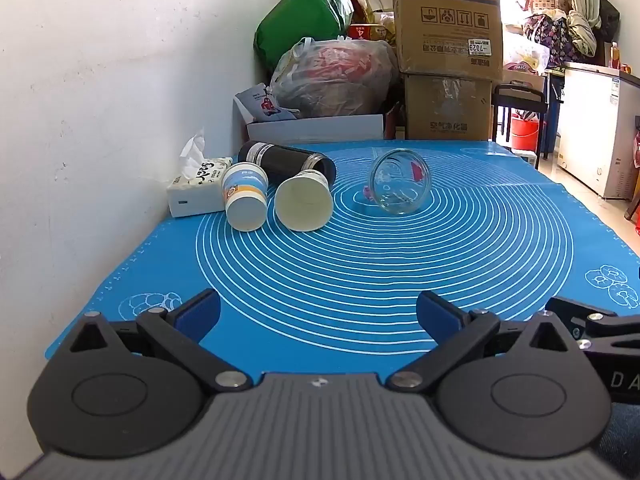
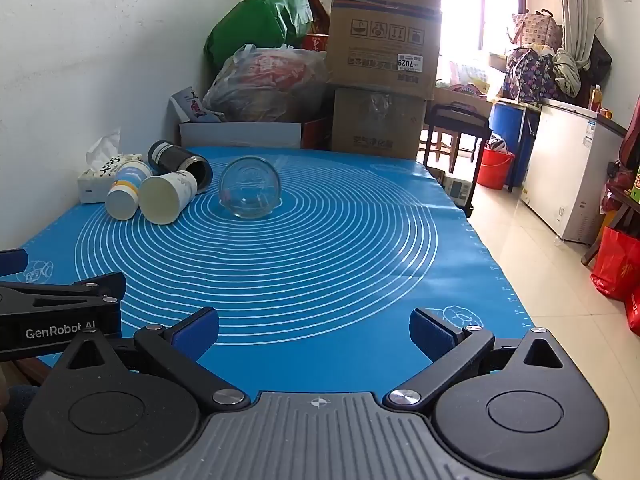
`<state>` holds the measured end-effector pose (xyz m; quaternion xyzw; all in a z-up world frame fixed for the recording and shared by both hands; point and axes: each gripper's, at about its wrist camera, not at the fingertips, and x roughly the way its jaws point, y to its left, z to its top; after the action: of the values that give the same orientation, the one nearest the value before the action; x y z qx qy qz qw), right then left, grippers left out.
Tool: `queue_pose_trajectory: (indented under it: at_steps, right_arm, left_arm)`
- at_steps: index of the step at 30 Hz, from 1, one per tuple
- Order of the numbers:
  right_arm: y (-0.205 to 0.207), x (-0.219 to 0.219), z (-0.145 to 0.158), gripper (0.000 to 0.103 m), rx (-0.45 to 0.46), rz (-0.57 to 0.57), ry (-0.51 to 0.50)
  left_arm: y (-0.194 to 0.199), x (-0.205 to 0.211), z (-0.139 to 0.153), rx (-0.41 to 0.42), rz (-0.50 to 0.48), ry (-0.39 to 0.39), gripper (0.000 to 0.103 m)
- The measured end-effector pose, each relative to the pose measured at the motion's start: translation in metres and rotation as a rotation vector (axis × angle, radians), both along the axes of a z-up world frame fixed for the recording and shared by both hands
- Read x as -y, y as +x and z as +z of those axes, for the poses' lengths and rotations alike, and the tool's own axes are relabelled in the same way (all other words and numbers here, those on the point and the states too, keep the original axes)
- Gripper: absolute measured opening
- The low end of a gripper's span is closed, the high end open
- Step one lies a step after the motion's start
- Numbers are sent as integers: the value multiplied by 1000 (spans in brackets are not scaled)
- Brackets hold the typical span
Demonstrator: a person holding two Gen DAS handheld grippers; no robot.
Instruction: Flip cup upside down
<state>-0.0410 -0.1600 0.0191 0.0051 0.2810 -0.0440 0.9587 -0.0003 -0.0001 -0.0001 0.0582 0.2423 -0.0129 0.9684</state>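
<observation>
- Glass cup (image 1: 399, 181): on its side, mid blue mat (image 1: 360, 272), bench
- Two paper cups (image 1: 245, 196), black flask (image 1: 286, 161): lying left of it
- Left hand-held gripper (image 1: 318, 312), right hand-held gripper (image 2: 314, 330): fingers spread, empty, well short of cups

bright daylight enters from the overexposed glass window (image 2: 476, 12) at right; fisheye bends edges, corners dark, focus sharp.

Both wrist views look low across the blue mat (image 1: 360, 272), side by side.
</observation>
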Motion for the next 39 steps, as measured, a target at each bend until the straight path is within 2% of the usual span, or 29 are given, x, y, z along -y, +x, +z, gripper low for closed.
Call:
queue_pose_trajectory:
  at_steps: [39]
  right_arm:
    - [1, 0, -2, 103, -10, 2, -2]
  left_arm:
    - [-1, 3, 1, 0, -4, 13, 103]
